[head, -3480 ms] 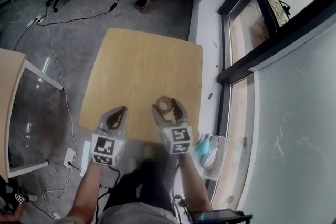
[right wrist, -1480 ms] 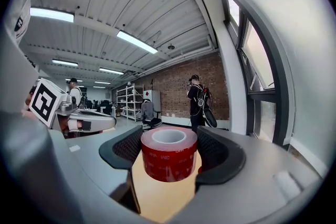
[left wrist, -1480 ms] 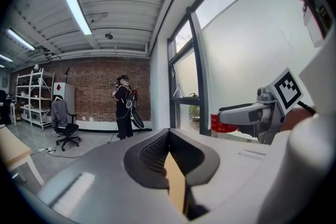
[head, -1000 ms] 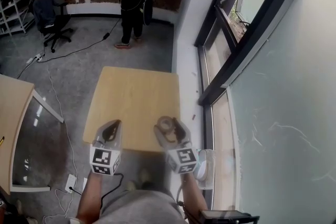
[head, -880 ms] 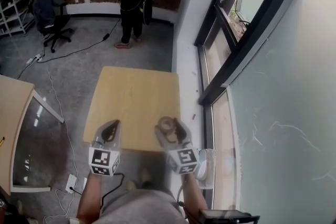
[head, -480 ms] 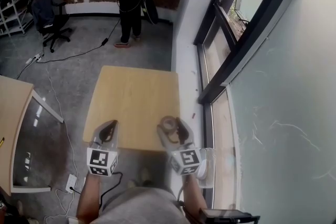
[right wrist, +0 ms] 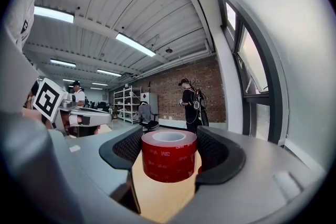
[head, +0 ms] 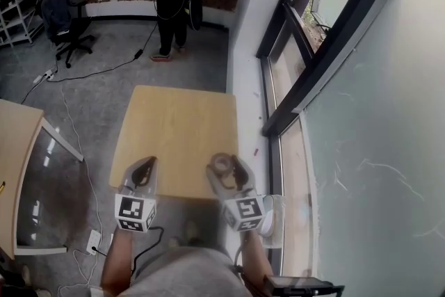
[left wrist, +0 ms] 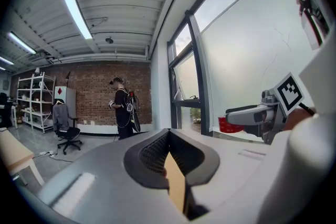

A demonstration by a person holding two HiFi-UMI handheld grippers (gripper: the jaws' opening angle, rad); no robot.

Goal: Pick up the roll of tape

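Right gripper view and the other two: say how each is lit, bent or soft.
Right gripper view: fisheye bends the ceiling lights, black corners; the red roll of tape is sharp and evenly lit. Left gripper view: same bending, the window is washed out bright. Head view: soft daylight, the table sharp.

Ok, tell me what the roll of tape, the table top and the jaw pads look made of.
Roll of tape: glossy red plastic-looking film with pale print, whitish at its top edge; the inner layers are not shown.
Table top: pale tan wood or wood-look laminate, matt.
Jaw pads: black, matt, finely textured, likely rubber or soft plastic.
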